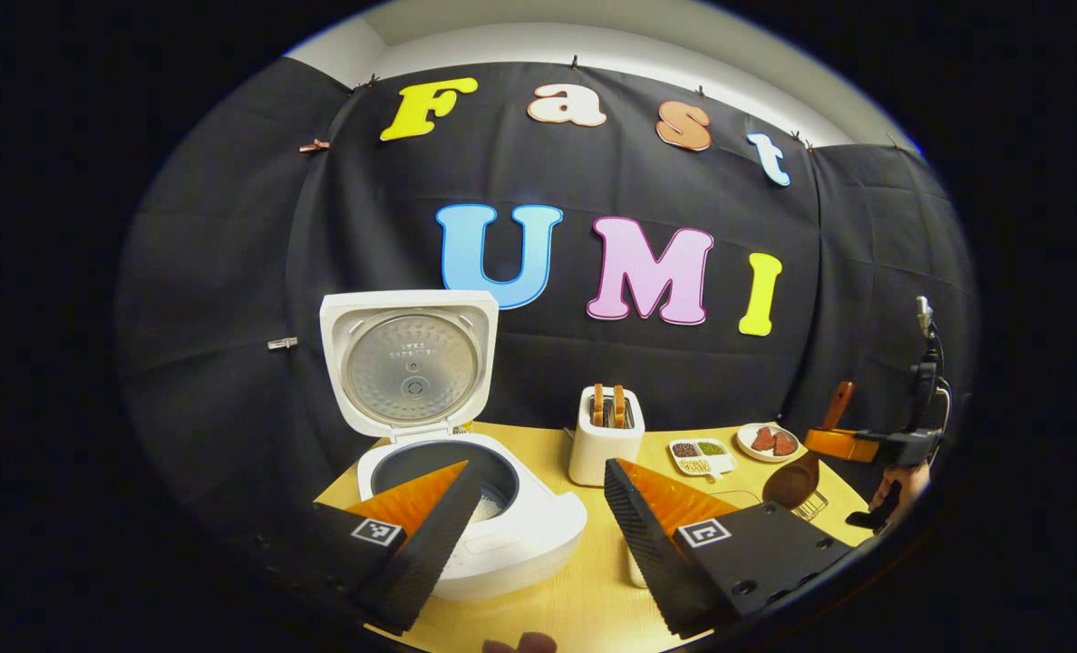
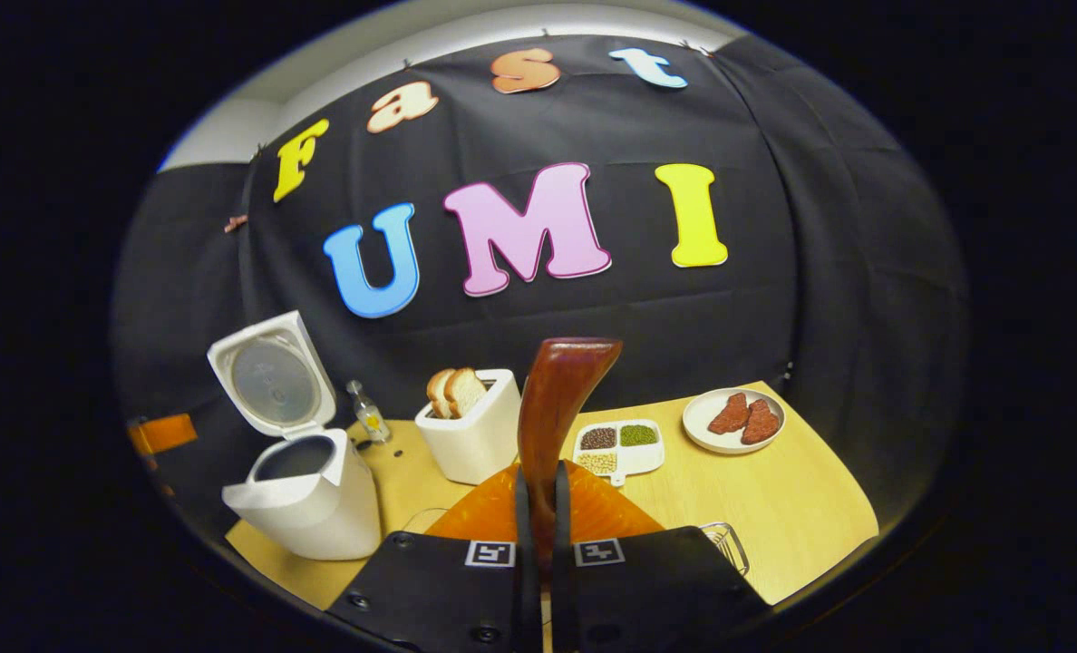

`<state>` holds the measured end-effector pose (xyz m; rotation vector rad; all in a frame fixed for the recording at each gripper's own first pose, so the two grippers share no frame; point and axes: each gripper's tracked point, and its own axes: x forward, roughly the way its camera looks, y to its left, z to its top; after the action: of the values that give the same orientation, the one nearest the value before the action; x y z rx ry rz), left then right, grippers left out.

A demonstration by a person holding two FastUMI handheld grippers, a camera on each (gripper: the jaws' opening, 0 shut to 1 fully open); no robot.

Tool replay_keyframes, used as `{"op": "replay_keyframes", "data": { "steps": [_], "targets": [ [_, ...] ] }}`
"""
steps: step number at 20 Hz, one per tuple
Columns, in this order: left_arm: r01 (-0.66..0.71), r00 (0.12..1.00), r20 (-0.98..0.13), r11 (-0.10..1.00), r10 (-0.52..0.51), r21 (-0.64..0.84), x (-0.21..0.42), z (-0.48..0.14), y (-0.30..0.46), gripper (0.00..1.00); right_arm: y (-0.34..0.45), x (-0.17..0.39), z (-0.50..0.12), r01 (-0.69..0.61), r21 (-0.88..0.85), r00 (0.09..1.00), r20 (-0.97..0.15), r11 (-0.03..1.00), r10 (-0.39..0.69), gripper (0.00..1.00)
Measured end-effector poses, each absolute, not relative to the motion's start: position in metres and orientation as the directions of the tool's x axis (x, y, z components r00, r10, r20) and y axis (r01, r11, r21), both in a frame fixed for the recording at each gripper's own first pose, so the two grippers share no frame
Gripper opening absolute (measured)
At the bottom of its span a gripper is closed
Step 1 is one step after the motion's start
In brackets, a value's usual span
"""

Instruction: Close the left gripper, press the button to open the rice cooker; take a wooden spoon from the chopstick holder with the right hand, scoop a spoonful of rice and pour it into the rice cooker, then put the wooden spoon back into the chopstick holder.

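Note:
The white rice cooker (image 1: pixel 511 535) stands open at the table's left, its lid (image 1: pixel 409 363) upright and the inner pot showing. My left gripper (image 1: pixel 538 508) is open just in front of the cooker, one finger over its rim, nothing between the fingers. My right gripper (image 2: pixel 538 508) is shut on the handle of the wooden spoon (image 2: pixel 557 408), which rises straight up ahead of it. In the left gripper view that spoon (image 1: pixel 797 476) hangs bowl down at the far right, above the wire chopstick holder (image 1: pixel 810 506). I cannot tell whether the bowl holds rice.
A white toaster (image 2: pixel 470 426) with bread stands mid-table. Right of it lie a sectioned dish of grains (image 2: pixel 618 446) and a plate with red pieces (image 2: pixel 733 419). A small bottle (image 2: pixel 368 413) stands behind the cooker (image 2: pixel 298 490). The wire holder (image 2: pixel 727 544) is near the front edge.

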<state>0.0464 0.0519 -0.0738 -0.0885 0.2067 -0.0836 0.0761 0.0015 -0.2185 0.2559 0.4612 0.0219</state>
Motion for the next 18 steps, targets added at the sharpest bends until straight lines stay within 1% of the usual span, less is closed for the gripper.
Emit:
{"op": "replay_keyframes", "data": {
  "steps": [3,7,10,11,12,13,15,17,18],
  "targets": [
    [0.104,0.972,-0.2,0.99,-0.121,-0.096,0.051,-0.077,0.067,0.95,0.048,0.08,-0.256,-0.017,0.105,0.859,-0.507,0.994,0.068,0.09],
    [0.133,0.97,-0.193,0.988,-0.146,-0.08,0.057,-0.08,0.082,0.94,0.06,0.084,-0.302,-0.017,-0.121,0.826,-0.561,0.992,-0.054,0.09],
    [0.146,0.967,-0.197,0.985,-0.161,-0.09,0.06,-0.082,0.09,0.95,0.076,0.074,-0.338,-0.05,-0.188,0.784,-0.616,0.981,-0.078,0.09],
    [0.149,0.966,-0.198,0.985,-0.163,-0.088,0.061,-0.084,0.092,0.95,0.08,0.073,-0.339,-0.044,-0.192,0.785,-0.613,0.98,-0.085,0.09],
    [0.15,0.966,-0.198,0.985,-0.165,-0.087,0.061,-0.084,0.095,0.95,0.087,0.072,-0.343,-0.03,-0.161,0.776,-0.626,0.987,-0.079,0.09],
    [0.15,0.966,-0.198,0.985,-0.165,-0.088,0.062,-0.085,0.098,0.95,0.099,0.066,-0.349,-0.004,-0.086,0.747,-0.662,0.996,-0.054,0.09],
    [0.146,0.967,-0.197,0.984,-0.164,-0.102,0.062,-0.086,0.103,0.95,0.108,0.061,-0.355,0.131,0.104,0.719,-0.694,0.986,-0.023,0.09],
    [0.139,0.966,-0.202,0.983,-0.162,-0.122,0.062,-0.09,0.106,0.95,0.104,0.062,-0.354,0.287,0.308,0.712,-0.702,0.907,0.013,0.09],
    [0.139,0.965,-0.204,0.982,-0.163,-0.131,0.061,-0.091,0.107,0.95,0.096,0.06,-0.354,0.34,0.37,0.714,-0.7,0.864,0.019,0.09]
  ]
}}
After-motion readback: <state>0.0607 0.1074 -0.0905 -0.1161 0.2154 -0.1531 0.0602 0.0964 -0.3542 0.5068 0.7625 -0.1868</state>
